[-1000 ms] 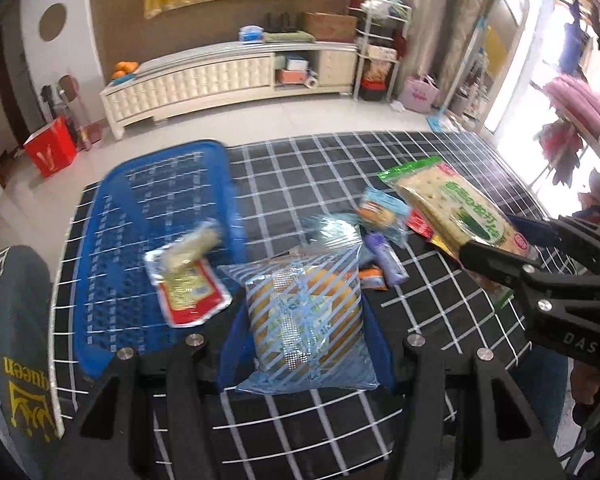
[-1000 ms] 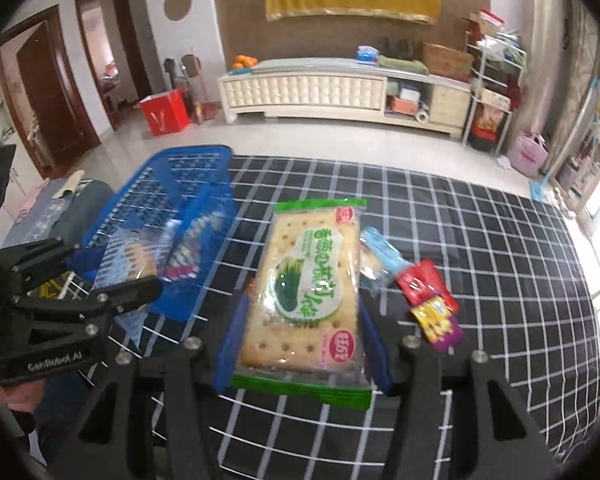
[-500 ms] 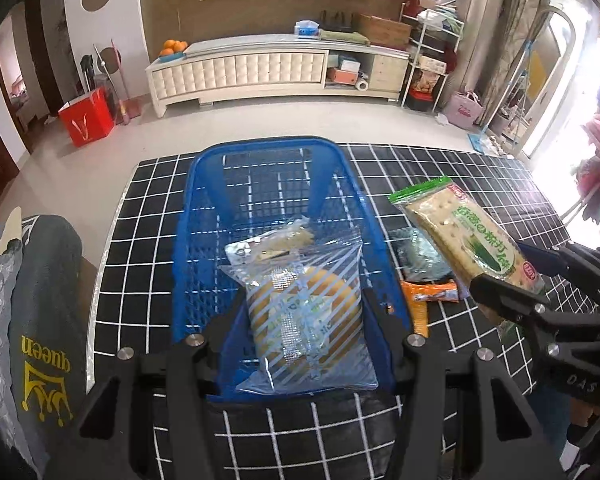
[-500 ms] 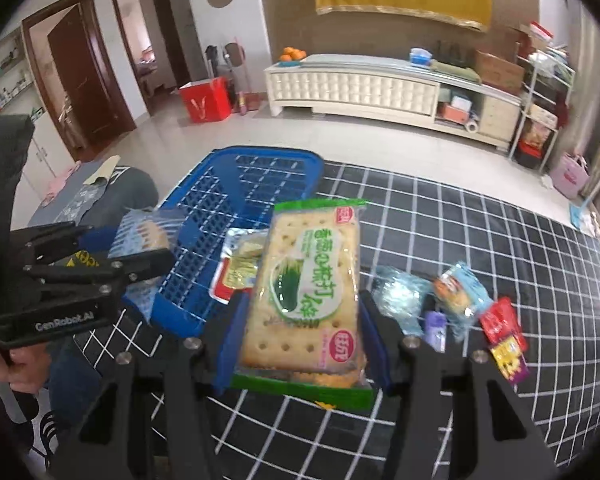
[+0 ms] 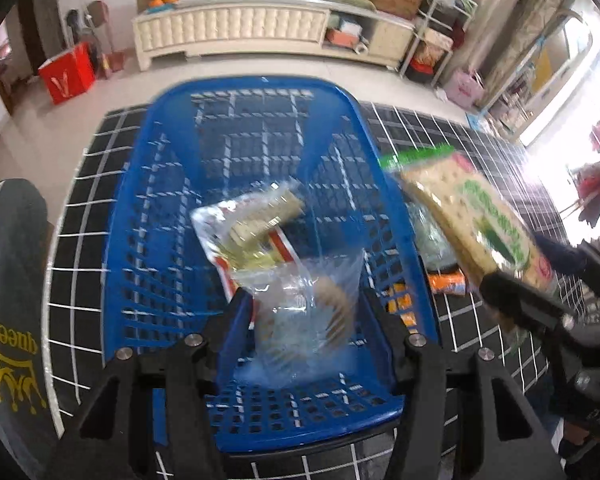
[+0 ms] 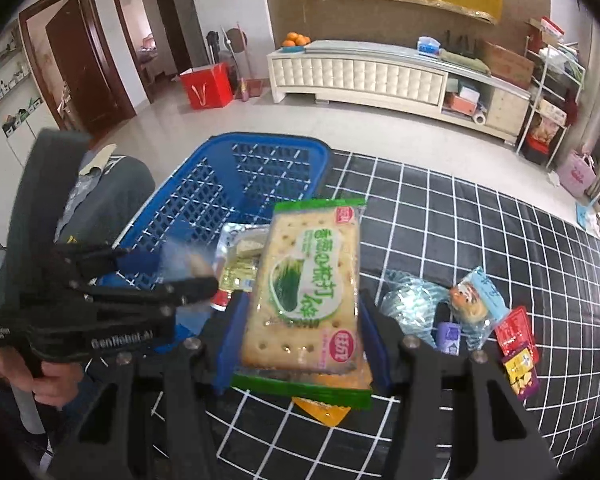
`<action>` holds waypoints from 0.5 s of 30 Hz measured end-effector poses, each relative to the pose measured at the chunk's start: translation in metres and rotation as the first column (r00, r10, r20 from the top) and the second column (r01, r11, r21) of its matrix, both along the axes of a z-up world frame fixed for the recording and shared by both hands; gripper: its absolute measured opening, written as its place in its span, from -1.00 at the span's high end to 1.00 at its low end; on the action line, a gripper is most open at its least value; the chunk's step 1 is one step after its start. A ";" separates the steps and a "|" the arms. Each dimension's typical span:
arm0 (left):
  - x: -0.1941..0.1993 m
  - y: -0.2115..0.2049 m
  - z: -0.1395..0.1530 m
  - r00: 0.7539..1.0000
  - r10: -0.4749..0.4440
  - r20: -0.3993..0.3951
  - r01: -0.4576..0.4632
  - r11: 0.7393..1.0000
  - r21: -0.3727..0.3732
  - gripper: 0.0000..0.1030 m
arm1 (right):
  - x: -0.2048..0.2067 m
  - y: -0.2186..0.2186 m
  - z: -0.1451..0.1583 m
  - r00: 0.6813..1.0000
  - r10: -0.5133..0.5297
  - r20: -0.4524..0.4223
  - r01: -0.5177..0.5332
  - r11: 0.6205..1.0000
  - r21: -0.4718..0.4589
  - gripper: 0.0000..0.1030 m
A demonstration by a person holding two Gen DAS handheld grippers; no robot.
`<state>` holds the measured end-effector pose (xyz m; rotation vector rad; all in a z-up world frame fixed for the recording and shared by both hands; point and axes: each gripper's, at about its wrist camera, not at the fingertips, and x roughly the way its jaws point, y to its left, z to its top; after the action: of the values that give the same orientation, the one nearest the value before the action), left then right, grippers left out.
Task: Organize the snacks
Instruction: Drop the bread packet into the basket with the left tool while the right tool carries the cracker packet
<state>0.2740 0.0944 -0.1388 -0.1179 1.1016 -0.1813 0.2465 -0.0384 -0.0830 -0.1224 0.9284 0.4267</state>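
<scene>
Left gripper had moved over the blue basket, jaws apart, clear bread bag dropping free inside beside the red-edged packet. Right gripper stayed clamped on the cracker pack, next to go.

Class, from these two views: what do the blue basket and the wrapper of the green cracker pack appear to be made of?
Blue basket: seemingly rigid moulded plastic, slightly glossy; its walls are a regular grid of holes under a smooth rim.

Cracker pack wrapper: probably thin clear-and-printed plastic film, shiny; crackers show through, and the ends are flat sealed strips.
</scene>
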 end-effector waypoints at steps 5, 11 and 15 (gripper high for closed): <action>-0.008 -0.001 0.010 0.999 -0.009 0.037 0.008 1.000 0.019 -0.15 | 0.002 -0.002 0.005 1.000 -0.010 -0.002 0.010 1.000 0.006 -0.13; -0.020 0.019 0.026 0.997 0.027 0.070 -0.028 0.999 0.016 -0.15 | -0.003 0.010 0.013 1.000 0.013 0.010 -0.013 1.000 0.010 -0.13; -0.028 0.036 0.033 0.994 0.057 0.088 -0.058 0.998 0.008 -0.15 | -0.005 0.025 0.016 0.999 0.034 0.014 -0.034 0.999 0.008 -0.13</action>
<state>0.2462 0.1302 -0.1055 -0.1307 1.0100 -0.1281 0.2412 -0.0131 -0.0668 -0.1335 0.9121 0.4604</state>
